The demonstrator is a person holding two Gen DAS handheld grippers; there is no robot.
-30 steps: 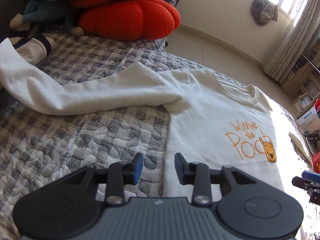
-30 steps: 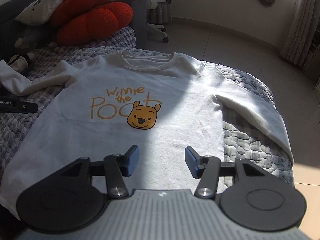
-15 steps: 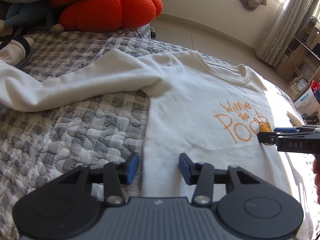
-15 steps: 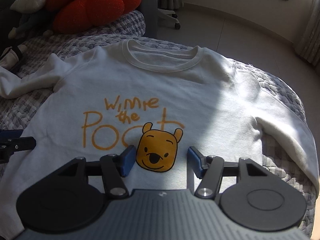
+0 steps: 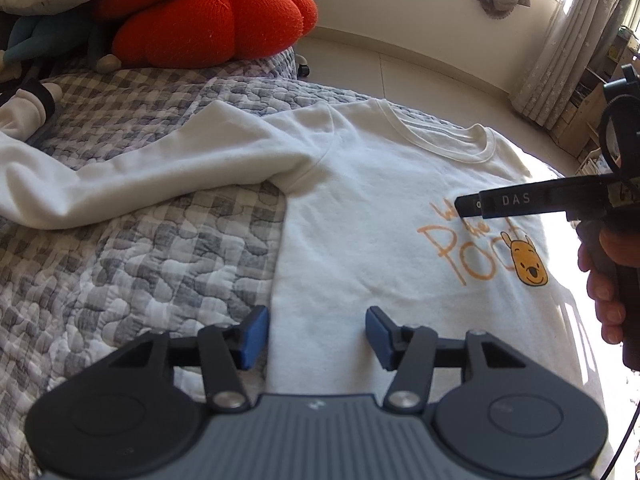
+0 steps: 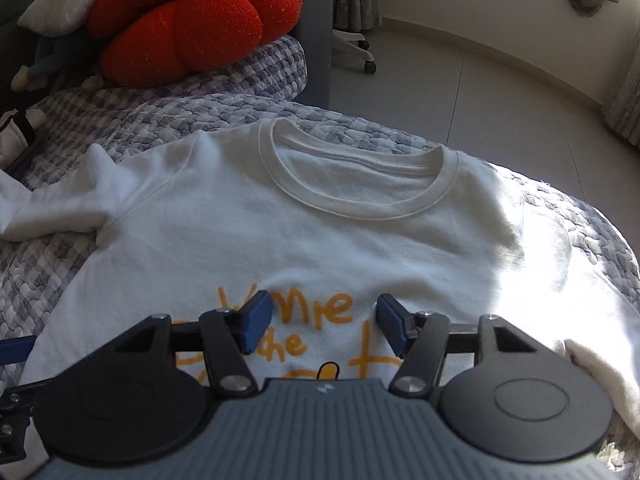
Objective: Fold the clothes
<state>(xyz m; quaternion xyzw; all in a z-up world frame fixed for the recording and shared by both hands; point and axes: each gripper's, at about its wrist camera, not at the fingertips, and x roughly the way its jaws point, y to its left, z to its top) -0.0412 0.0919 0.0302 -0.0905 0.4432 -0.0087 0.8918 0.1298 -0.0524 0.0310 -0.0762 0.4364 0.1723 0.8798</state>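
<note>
Left wrist view: the quilt (image 5: 132, 264) fills 9 o'clock, with the sweatshirt (image 5: 372, 220) spread flat from centre to 3 o'clock. Left gripper (image 5: 316, 334) has just been opening, nothing between its jaws. Right gripper (image 6: 320, 322) hovers open and empty over the print (image 6: 320, 312).

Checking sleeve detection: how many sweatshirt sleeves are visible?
2. One sleeve lies stretched across the checked quilt on the picture's left. The other sleeve hangs over the bed's edge at the picture's right, partly hidden by the right gripper.
</note>
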